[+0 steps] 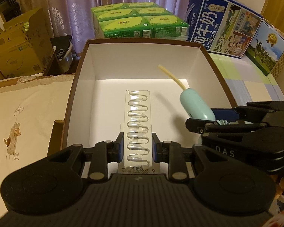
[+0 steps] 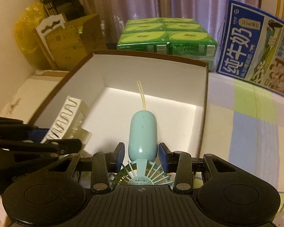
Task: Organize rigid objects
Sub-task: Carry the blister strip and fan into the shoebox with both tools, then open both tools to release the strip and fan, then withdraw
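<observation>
**Both grippers loaded over the open box**

The left gripper [image 1: 137,147] is clenched on a clear plastic blister tray [image 1: 137,126] – its ribbed length runs up the centre of the left wrist view, over the white floor of the brown-rimmed box [image 1: 142,41]. The right gripper [image 2: 141,154] grasps a pale blue handheld fan [image 2: 143,134] by its rounded handle, a yellowish strap [image 2: 142,94] trailing toward the box's far wall. Behind the box, upper centre, sit green tissue packs [image 1: 134,22]; a blue milk carton [image 1: 223,24] stands upper right.
</observation>
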